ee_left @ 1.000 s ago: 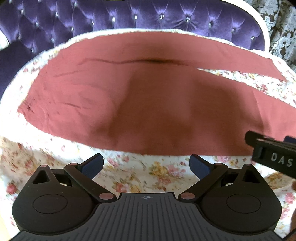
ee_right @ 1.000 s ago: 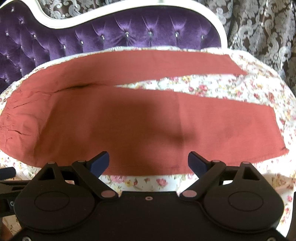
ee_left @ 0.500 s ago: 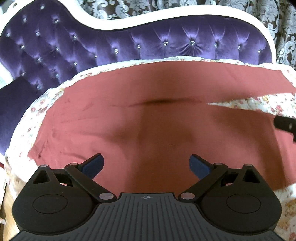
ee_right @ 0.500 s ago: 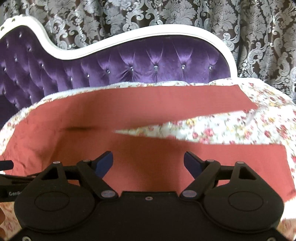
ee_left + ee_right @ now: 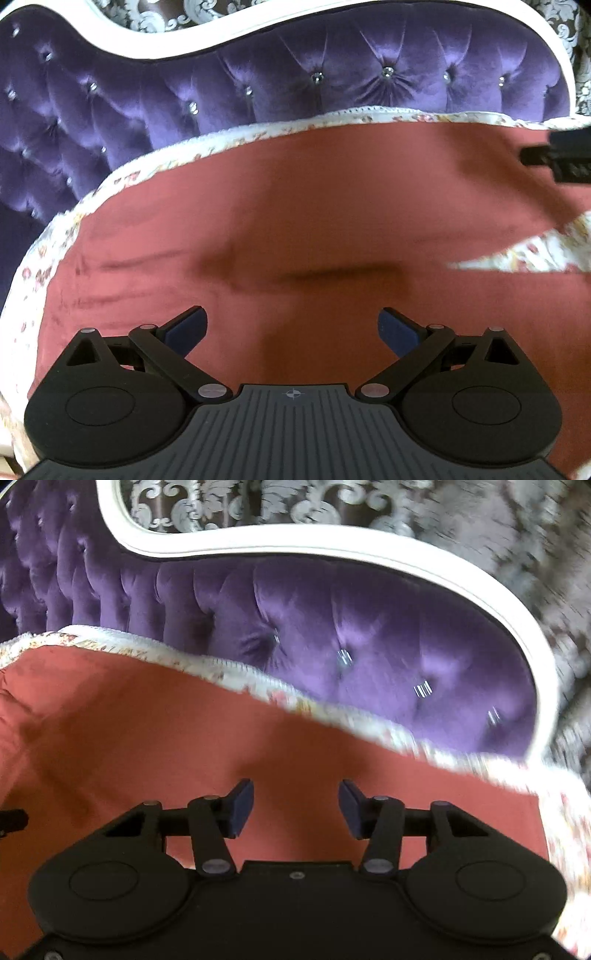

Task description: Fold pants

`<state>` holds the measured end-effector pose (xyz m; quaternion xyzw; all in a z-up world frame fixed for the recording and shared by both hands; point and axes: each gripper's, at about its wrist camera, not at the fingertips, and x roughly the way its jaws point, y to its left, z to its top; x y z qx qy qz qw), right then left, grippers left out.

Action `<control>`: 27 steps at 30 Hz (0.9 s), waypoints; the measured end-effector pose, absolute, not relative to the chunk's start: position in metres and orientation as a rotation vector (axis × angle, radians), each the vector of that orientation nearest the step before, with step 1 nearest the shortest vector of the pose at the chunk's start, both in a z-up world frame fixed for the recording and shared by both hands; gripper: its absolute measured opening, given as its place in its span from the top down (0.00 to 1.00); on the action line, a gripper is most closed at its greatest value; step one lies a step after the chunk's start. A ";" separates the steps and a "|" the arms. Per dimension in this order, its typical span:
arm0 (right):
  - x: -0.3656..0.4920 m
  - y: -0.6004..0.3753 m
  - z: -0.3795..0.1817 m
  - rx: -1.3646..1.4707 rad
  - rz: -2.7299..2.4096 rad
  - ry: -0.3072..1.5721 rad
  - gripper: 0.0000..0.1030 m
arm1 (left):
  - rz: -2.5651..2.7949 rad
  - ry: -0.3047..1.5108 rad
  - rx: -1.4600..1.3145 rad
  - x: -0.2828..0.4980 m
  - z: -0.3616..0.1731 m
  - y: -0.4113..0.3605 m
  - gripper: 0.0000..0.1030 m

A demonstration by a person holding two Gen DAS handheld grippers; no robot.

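**A:** ok so what changed in the last second? Both cams were hanging back over the near edge of the pants (image 5: pixel 295 221) before, with flowery sheet under the claws. Now both have pushed way forward toward the purple tufted headboard (image 5: pixel 258 85).

**B:** Yep. The left claw (image 5: pixel 291 332) is over the upper part, roughly where that dark crease by the crotch is, and it's spread wide with nothing in it. The near hem has dropped out of its view entirely.

**A:** And the right one?

**B:** The right claw (image 5: pixel 295 808) has gone out over the far leg, close to the far edge of the floral bedspread (image 5: pixel 240 675). Its pads have come in some from a second ago, about half-spread now, nothing between them. That view is pretty smeared, so it's moving fast.

**A:** So no fold yet?

**B:** Pants are flat on the bed, legs apart in a V. My guess: they're reaching for the far leg to bring it over the near one. No fabric pinched yet though.
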<state>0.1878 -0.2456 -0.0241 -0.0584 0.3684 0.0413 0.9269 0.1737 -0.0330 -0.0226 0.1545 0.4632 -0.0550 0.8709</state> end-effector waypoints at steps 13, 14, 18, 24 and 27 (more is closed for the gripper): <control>0.306 -0.237 -0.065 -0.263 0.359 0.773 0.39 | -0.241 1.125 0.133 0.206 -0.037 -0.014 0.09; 0.310 -0.237 -0.067 -0.274 0.377 0.785 0.39 | -0.251 1.140 0.116 0.207 -0.040 -0.012 0.09; 0.326 -0.238 -0.077 -0.302 0.423 0.822 0.35 | -0.215 1.141 0.156 0.209 -0.048 -0.008 0.09; 0.345 -0.259 -0.078 -0.141 0.561 0.897 0.45 | -0.212 1.152 0.142 0.214 -0.053 0.001 0.09; 0.345 -0.264 -0.073 -0.100 0.587 0.912 0.85 | -0.212 1.143 0.132 0.214 -0.052 0.001 0.09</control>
